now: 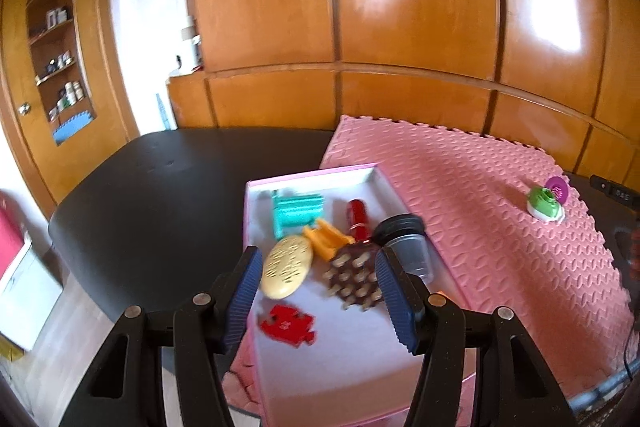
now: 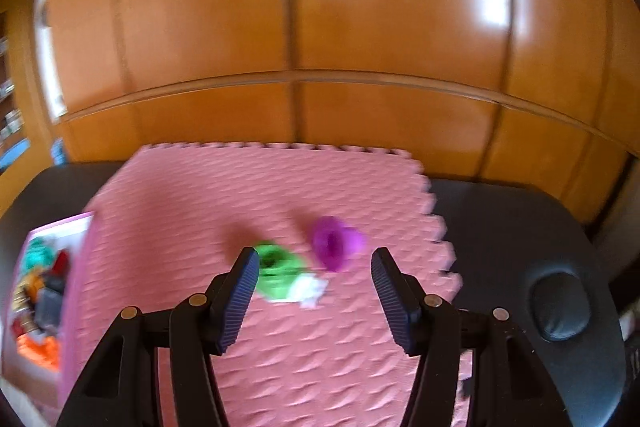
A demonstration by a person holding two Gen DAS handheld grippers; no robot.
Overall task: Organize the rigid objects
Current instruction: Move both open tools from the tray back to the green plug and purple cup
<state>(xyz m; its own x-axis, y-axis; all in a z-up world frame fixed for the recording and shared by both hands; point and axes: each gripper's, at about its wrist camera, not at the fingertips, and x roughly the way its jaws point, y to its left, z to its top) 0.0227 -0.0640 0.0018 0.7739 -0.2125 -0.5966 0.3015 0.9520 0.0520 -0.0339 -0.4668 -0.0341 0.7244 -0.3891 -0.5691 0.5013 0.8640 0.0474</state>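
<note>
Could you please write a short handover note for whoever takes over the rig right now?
Left gripper: jaws open, empty, over the pink box.
Right gripper: jaws open, empty, facing the mat.
Done: comb, red bottle, jar, brush, oval soap and puzzle piece are boxed.
Left: green toy and purple piece on the mat.

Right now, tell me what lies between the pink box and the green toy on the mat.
Nothing: only bare pink foam mat lies between the pink box and the green toy. The left wrist view shows it clearest.
</note>
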